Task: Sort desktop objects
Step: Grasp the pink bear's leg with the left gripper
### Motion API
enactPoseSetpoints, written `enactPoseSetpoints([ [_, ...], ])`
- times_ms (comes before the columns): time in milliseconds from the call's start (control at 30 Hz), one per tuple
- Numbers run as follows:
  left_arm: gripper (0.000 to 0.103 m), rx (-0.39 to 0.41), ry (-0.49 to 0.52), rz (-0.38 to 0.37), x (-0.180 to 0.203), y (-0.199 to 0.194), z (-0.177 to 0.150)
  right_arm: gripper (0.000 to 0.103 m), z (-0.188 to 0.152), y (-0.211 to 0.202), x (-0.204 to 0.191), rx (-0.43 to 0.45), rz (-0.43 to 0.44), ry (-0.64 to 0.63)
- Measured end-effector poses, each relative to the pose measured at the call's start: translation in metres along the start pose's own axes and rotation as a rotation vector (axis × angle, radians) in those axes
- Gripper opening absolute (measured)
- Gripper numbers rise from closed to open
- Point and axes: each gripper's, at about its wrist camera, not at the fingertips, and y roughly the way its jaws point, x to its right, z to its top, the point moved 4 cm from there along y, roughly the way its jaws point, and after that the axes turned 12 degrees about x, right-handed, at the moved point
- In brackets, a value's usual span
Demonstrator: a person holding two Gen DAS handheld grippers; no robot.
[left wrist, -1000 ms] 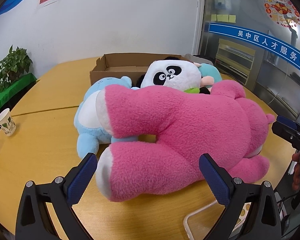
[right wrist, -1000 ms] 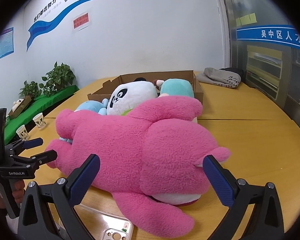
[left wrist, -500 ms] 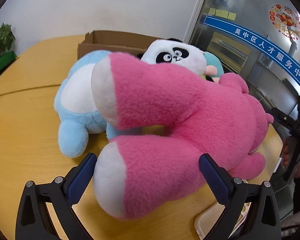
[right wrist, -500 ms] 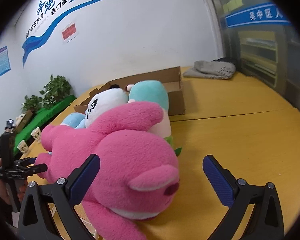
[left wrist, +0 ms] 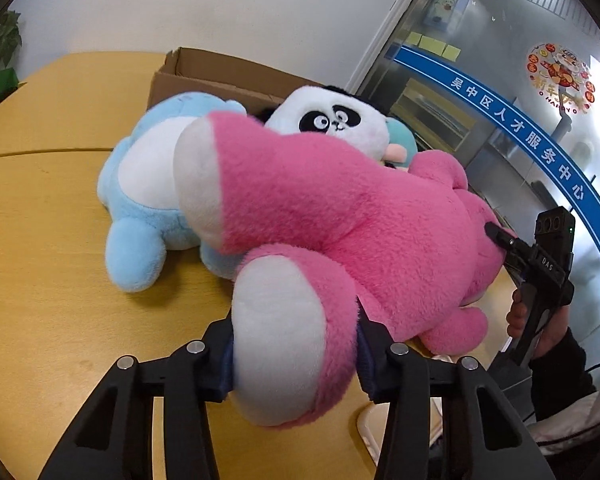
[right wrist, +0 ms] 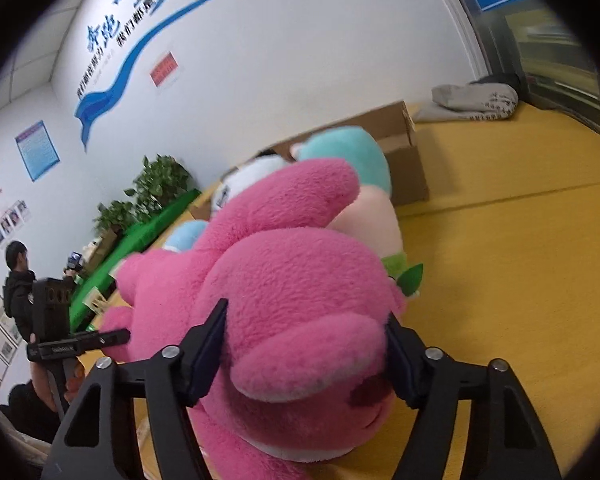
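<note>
A big pink plush bear point(left wrist: 340, 216) lies across the yellow table point(left wrist: 40, 240). My left gripper point(left wrist: 294, 364) is shut on its lower leg with the white foot sole point(left wrist: 280, 332). My right gripper point(right wrist: 304, 356) is shut on the bear's head point(right wrist: 300, 320); it also shows from outside in the left wrist view point(left wrist: 500, 240). Behind the bear lie a light blue plush point(left wrist: 148, 184), a panda plush point(left wrist: 336, 124) and a teal plush point(right wrist: 348, 156). An open cardboard box point(left wrist: 204, 76) stands behind them.
A grey folded cloth point(right wrist: 476, 98) lies at the table's far right. Potted plants point(right wrist: 160, 184) on a green ledge stand along the left wall. A clear lid edge point(left wrist: 370, 428) lies on the table by my left gripper. A person point(right wrist: 18, 288) stands at far left.
Both grippers have moved in and closed: the left onto the pink bear's leg, the right onto its head. Both were open before.
</note>
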Motion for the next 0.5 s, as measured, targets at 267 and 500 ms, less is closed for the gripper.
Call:
enactPoseSetpoints([
  [267,0.081,-0.034,-0.054,0.08,-0.026,-0.006,-0.012,0.067,-0.015,0.018,0.001,-0.07,-0.09,-0.038],
  [500,0.099,-0.001,-0.089,0.029,-0.031,0.004,-0.012,0.08,-0.021,0.021,0.004,-0.081,-0.065,0.0],
])
